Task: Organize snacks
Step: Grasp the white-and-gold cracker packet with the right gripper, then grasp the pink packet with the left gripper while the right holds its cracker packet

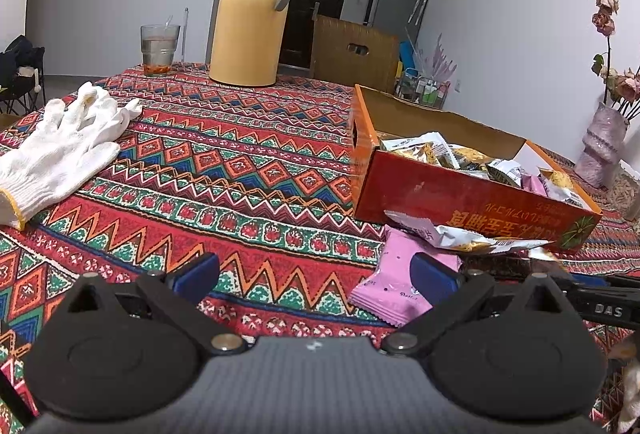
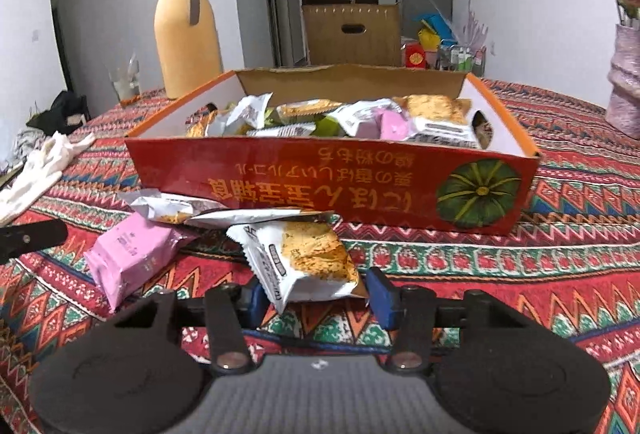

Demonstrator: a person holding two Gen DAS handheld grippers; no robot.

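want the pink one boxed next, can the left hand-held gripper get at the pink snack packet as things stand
Probably yes. The left hand-held gripper is open and empty, and the pink snack packet lies flat on the tablecloth just ahead of its right finger. Only a silver packet overlaps its far end.

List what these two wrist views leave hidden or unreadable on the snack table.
- Lower snacks in the orange box: buried under the top packets, both views.
- Pink packet: near end covered by the left gripper's finger in the left view; print too small.
- White cracker packet: whether the right gripper's pads press it is unclear.
- Glass: blurred, right view.
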